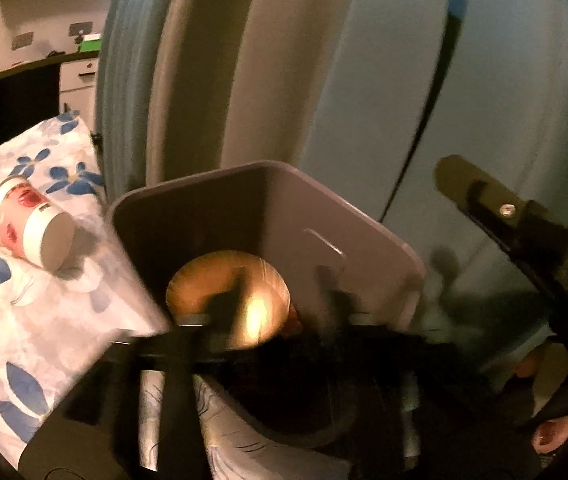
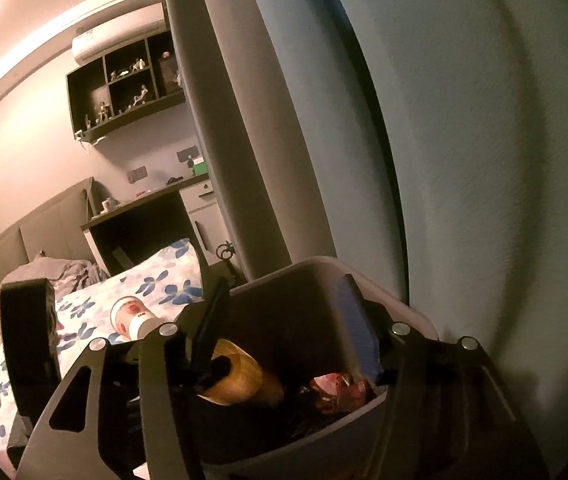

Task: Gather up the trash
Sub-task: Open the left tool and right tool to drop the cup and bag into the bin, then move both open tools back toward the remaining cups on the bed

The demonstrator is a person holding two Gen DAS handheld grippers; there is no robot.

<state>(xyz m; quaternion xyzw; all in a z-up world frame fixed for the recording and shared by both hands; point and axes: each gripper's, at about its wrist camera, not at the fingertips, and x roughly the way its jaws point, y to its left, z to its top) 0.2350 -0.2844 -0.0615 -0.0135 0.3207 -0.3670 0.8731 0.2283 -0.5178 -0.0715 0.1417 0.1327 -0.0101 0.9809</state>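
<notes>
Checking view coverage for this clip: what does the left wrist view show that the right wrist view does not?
Only the left wrist view: the right gripper entering from the right, and a person's toes below it. Only the right wrist view: the red crumpled wrapper in the bin, the wall shelf, the air conditioner. Both: the grey bin, the golden round piece inside, the paper cup lying on the floral bedsheet.

both wrist cams sit close above the grey bin (image 1: 384,240), angled down into it. both share bin, paper cup (image 2: 135,320), floral bedding (image 1: 43,320). left view blurry, probably nearer.
</notes>
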